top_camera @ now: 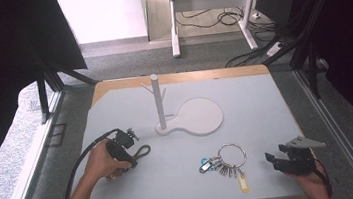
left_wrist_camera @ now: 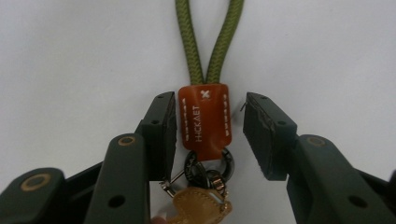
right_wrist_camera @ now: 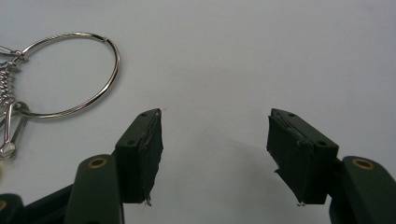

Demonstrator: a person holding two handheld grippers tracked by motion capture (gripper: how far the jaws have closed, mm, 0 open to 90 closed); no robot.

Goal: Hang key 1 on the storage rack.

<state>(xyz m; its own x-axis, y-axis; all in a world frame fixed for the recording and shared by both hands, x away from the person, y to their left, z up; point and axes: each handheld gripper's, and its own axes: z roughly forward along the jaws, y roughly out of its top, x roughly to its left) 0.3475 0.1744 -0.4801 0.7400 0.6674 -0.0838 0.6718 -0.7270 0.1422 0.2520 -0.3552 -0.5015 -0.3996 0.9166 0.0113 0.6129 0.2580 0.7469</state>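
Leather sits square between the jaws of the left gripper [left_wrist_camera: 208,128]: the stitched orange-brown leather tab [left_wrist_camera: 205,121] of a keychain lies flat on the pale grey table [top_camera: 249,136], touching the left-hand pad while a gap remains at the other, so the jaws are parted and not yet clamping. The tab's long axis runs straight away from the gripper, continuing into a green braided cord loop [left_wrist_camera: 210,42]; nearer the hand lie a dark metal ring [left_wrist_camera: 205,163] and a tan leather fob [left_wrist_camera: 201,205]. Farther out stands a white pegged stand [top_camera: 158,104] on its round base. The right gripper [right_wrist_camera: 215,140] rests well apart with jaws spread on nothing, a large steel key ring [right_wrist_camera: 70,74] just beside it.
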